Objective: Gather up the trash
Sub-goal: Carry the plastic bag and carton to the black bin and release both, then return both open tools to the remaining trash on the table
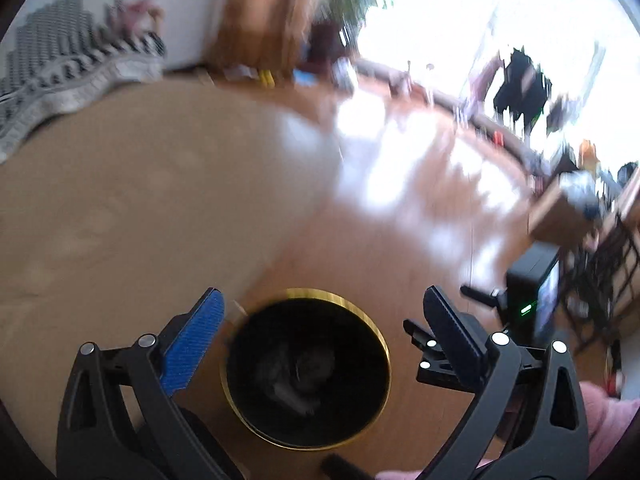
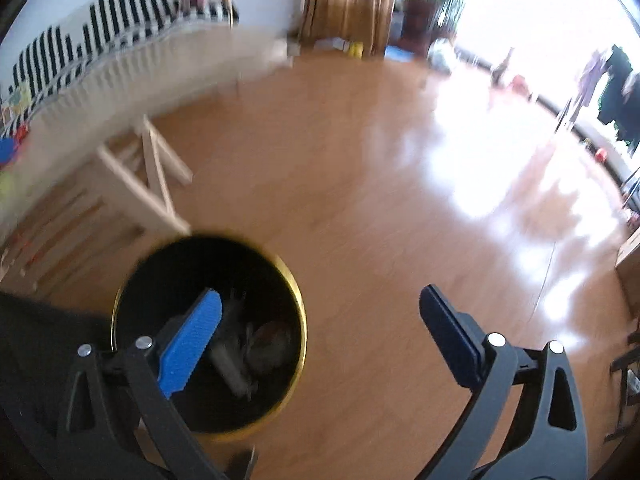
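Black inside and rimmed in gold-coloured metal, the round waste bin (image 1: 306, 368) stands on the brown wooden floor (image 1: 360, 240). In the left wrist view it lies directly below the left gripper (image 1: 320, 316), between the two fingers and nearer the bottom edge of the picture. Crumpled grey trash (image 1: 296, 372) rests at the bottom of the bin; its details are blurred.

Left gripper: the jaws stand wide apart. The blue ribbed pad (image 1: 192, 344) and the dark pad (image 1: 452, 340) are well separated, and nothing is between them. Part of the right gripper's black frame (image 1: 432, 356) shows just beside the dark pad.

Right gripper (image 2: 320, 320): the jaws also stand wide apart and hold nothing. In the right wrist view the bin (image 2: 208, 340) sits toward the lower left, behind the blue ribbed pad (image 2: 190, 348), which overlaps its opening. The dark pad (image 2: 448, 336) is over bare floor (image 2: 360, 200), well apart from the bin. Inside the bin, a grey cylindrical item (image 2: 230, 368) and a rounded brownish item (image 2: 268, 344) lie side by side.

A pale wooden trestle leg (image 2: 148, 176) stands on the floor beyond the bin. A black-and-white striped surface (image 2: 120, 16) runs along the wall at the upper left. Brown curtains (image 2: 352, 0) hang at the far side of the room. Strong light from the right washes out the floor there. Both pictures are motion-blurred.
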{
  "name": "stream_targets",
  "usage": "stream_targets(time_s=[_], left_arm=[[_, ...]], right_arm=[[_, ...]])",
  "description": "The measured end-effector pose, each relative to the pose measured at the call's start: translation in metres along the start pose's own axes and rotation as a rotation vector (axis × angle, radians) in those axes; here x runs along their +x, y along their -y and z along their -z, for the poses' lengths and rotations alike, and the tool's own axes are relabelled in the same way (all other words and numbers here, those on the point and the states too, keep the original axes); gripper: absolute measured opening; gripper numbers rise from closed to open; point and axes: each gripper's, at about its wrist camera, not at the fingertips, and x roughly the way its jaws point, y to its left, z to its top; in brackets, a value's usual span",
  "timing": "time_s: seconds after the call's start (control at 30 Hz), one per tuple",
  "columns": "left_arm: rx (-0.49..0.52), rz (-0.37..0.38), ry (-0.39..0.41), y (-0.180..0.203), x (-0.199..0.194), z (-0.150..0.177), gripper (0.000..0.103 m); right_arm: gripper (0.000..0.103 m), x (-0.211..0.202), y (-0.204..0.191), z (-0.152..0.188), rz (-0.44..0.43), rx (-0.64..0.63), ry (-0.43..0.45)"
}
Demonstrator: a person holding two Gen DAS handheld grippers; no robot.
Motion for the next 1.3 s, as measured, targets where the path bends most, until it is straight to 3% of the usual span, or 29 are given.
stream_targets(time_s=[0.1, 0.27, 0.37, 0.47, 0.73, 0.83, 0.93, 1.03, 1.13, 1.3], left_arm=[[-0.082, -0.116, 0.059, -0.043, -0.060, -0.001, 0.097], [-0.346, -0.468, 0.073, -0.182, -0.157, 0.047, 0.097], [-0.550, -0.578, 0.086, -0.251, -0.202, 0.086, 0.097], [-0.674, -0.592, 0.105, -0.303, -0.229, 0.108, 0.097], [-0.712, -0.587, 0.039, -0.363, -0.209, 0.107, 0.097], [-0.710, -0.616, 0.047, -0.383, -0.206, 0.104, 0.097], [-0.692, -0.581, 0.095, -0.390, -0.209, 0.096, 0.097], [-0.674, -0.554, 0.107, -0.392, -0.203, 0.090, 0.097], [-0.645, -0.555, 0.067, -0.394, -0.193, 0.086, 0.097], [-0.589, -0.575, 0.030, -0.400, -0.189, 0.082, 0.097]], right_arm=[[0.096, -0.009, -0.021, -0.016, -0.018, -0.057, 0.037], [0.096, -0.035, -0.095, -0.052, -0.251, -0.129, 0.095], [0.096, -0.048, -0.151, -0.074, -0.380, -0.186, 0.104], [0.096, -0.073, -0.215, -0.092, -0.475, -0.284, 0.144], [0.096, -0.108, -0.344, -0.129, -0.590, -0.487, 0.225], [0.096, -0.113, -0.379, -0.135, -0.604, -0.539, 0.227], [0.096, -0.115, -0.409, -0.145, -0.631, -0.559, 0.229], [0.096, -0.101, -0.446, -0.150, -0.662, -0.567, 0.192], [0.096, -0.082, -0.475, -0.145, -0.692, -0.576, 0.122], [0.096, -0.065, -0.495, -0.136, -0.713, -0.599, 0.058]])
